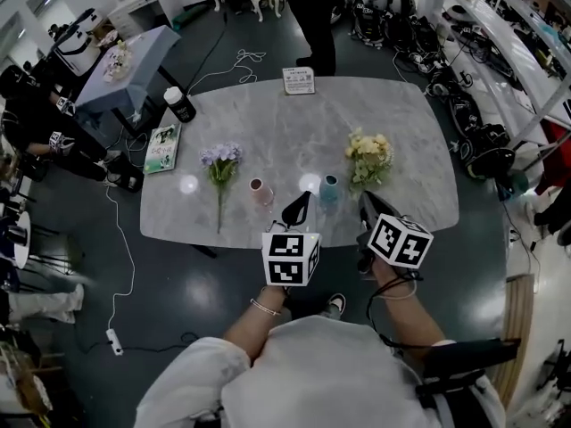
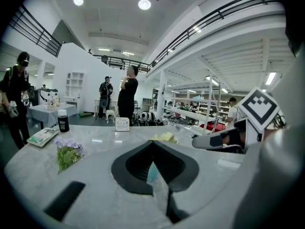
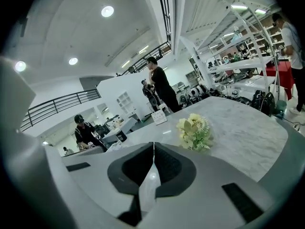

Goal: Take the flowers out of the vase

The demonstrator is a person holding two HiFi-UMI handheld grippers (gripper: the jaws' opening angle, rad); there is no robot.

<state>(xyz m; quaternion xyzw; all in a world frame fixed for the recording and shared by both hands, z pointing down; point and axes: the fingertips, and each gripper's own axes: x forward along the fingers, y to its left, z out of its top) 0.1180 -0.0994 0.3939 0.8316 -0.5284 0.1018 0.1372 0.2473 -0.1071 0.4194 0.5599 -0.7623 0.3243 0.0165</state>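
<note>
On the veined marble table (image 1: 294, 119), soft purple flowers (image 1: 220, 160) and yellow flowers (image 1: 368, 157) lying flat, glossy pink vase (image 1: 260, 191) and teal vase (image 1: 328, 188) upright, our left gripper (image 1: 297, 208) and right gripper (image 1: 368, 207) pressed together, empty

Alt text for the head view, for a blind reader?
On the grey marble table, purple flowers lie left of a pink vase, and yellow flowers lie right of a teal vase; neither vase holds flowers. The person's left gripper and right gripper hover shut and empty at the near edge.
</note>
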